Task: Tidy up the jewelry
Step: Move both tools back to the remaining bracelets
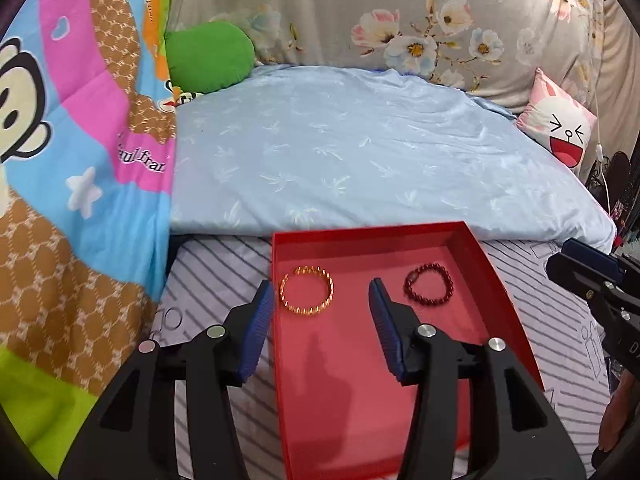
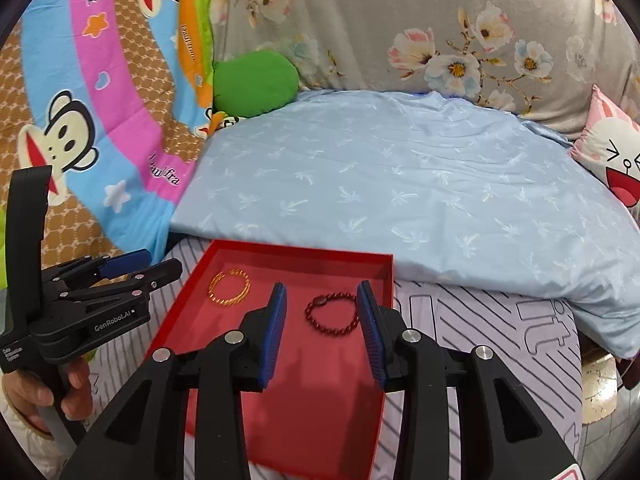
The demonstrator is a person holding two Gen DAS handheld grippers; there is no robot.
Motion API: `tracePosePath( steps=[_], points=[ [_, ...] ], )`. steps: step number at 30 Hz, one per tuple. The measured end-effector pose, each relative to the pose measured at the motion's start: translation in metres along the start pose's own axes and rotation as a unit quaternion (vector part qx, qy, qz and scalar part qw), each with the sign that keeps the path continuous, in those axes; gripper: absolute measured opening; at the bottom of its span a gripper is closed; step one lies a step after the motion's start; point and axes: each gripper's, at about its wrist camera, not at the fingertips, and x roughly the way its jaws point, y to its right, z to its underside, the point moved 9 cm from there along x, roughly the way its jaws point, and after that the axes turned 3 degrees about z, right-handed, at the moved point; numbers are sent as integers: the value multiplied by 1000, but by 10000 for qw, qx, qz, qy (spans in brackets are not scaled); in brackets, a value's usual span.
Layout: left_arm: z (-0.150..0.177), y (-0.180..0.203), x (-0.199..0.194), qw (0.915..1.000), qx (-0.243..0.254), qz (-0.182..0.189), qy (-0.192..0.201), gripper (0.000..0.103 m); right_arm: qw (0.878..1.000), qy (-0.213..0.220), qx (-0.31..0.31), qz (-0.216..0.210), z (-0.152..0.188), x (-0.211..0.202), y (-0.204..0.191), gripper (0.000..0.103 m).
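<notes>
A shallow red tray (image 1: pixel 516 320) lies on the striped bed sheet. A gold bangle (image 1: pixel 306 290) lies in its far left part and a dark red bead bracelet (image 1: pixel 429 282) in its far right part. My left gripper (image 1: pixel 320 300) is open and empty, just short of the gold bangle. In the right wrist view the tray (image 2: pixel 180 304) holds the gold bangle (image 2: pixel 229 286) and the bead bracelet (image 2: pixel 332 314). My right gripper (image 2: pixel 321 300) is open and empty, its fingers either side of the bead bracelet, above it. The left gripper (image 2: pixel 120 268) shows at the left.
A folded light blue quilt (image 1: pixel 360 152) lies behind the tray. A colourful monkey-print blanket (image 1: pixel 72 160) rises on the left, with a green cushion (image 1: pixel 208 56) behind. A pink rabbit pillow (image 1: pixel 560 132) is at the far right. The right gripper's tip (image 1: pixel 588 268) shows at the right edge.
</notes>
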Motion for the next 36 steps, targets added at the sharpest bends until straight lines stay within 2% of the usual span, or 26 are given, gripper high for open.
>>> tracePosePath(
  steps=[3, 6, 12, 17, 19, 22, 27, 32, 36],
  points=[
    [17, 1, -19, 9999, 36, -99, 32, 50, 10000, 27, 2, 33, 17, -23, -4, 40],
    [42, 3, -42, 10000, -36, -23, 21, 56, 10000, -24, 44, 1, 40, -42, -9, 40],
    [99, 6, -66, 9999, -76, -61, -141, 56, 9997, -213, 5, 107, 99, -70, -19, 40],
    [148, 9, -74, 9992, -75, -105, -377, 56, 9987, -488, 59, 103, 147, -81, -22, 40],
    [167, 12, -73, 9986, -75, -99, -509, 64, 9980, -604, 143, 79, 163, -83, -22, 40],
    [191, 16, -71, 9978, -93, -84, -645, 66, 9970, -742, 232, 50, 183, -86, -23, 40],
    [215, 17, -66, 9968, -81, -105, -783, 66, 9957, -871, 298, 40, 206, -89, -24, 40],
    [220, 13, -62, 9968, -133, -98, -783, 65, 9942, -1014, 344, 12, 220, -85, -26, 40],
    [218, 11, -53, 9964, -168, -6, -830, 59, 9937, -1067, 328, -29, 223, -82, -30, 40]
  ],
)
